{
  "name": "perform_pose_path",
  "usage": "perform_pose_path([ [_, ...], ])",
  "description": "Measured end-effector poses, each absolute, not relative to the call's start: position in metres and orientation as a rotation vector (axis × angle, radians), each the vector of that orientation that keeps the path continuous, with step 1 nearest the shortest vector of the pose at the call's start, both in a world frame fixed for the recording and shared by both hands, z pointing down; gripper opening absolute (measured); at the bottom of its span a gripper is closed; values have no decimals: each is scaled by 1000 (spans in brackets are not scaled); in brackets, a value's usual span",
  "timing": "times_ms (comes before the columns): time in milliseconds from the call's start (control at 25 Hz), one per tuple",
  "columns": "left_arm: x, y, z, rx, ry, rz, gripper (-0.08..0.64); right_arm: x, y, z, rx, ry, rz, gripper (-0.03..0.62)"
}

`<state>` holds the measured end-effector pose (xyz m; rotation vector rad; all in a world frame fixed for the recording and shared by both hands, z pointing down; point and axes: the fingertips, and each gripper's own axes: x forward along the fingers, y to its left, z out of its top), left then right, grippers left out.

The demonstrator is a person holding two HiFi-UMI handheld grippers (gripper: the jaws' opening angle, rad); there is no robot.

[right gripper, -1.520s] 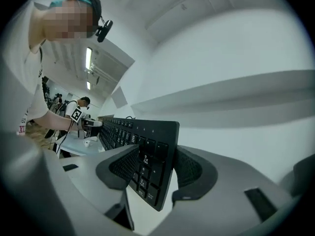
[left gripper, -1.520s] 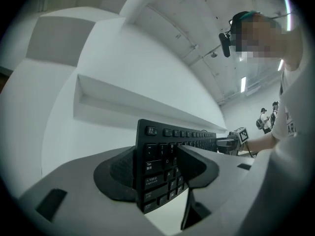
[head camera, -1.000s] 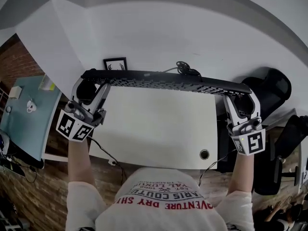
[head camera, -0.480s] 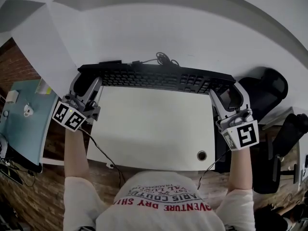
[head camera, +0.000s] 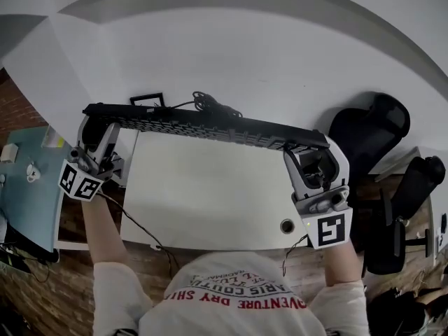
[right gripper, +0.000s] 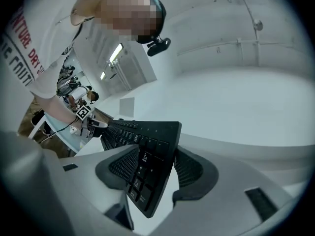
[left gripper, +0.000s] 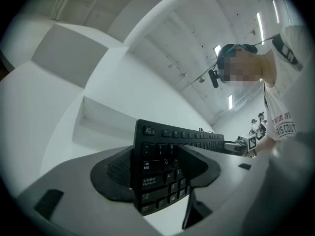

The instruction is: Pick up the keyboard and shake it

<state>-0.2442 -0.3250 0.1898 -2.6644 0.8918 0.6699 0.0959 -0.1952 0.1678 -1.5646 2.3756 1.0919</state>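
While the keyboard (head camera: 210, 126) is up off the white desk (head camera: 210, 201), held by its two ends over the desk's far edge, we judge this to be mid-shake. It runs slanted across the head view, with its cable (head camera: 206, 103) coiled just behind it.

To do the step well, we'd:
- move both ends together in short swings, so neither end twists out of its grip
- keep the clamp firm the whole time
- leave slack in the cable
- stay clear of the desk edge and the small picture frame (head camera: 147, 99) behind the left end

The left gripper (head camera: 98, 121) has its jaws set wide, with the Esc/Tab end of the keyboard between them. One of the pads (left gripper: 115, 168) sits on the back face and the other on the keys. These jaws have just been opening a little. The board stays between them and looks gripped, but that's the end we'd watch for slip.

The right gripper (head camera: 315, 151) also has its jaws wide. Its ribbed pads (right gripper: 189, 168) clamp across the board's other end, one on each face, and the grasp looks solid.
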Motion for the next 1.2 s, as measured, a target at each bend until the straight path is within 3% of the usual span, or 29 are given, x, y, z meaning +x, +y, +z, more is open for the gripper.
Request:
perform_pose_path([
  [240, -243, -324, 192, -2688, 846, 654, 276, 94, -181, 176, -1581, 2341, 1174, 238],
  [1200, -198, -290, 154, -2425, 1107, 490, 275, 167, -273, 172, -1524, 2552, 733, 252],
])
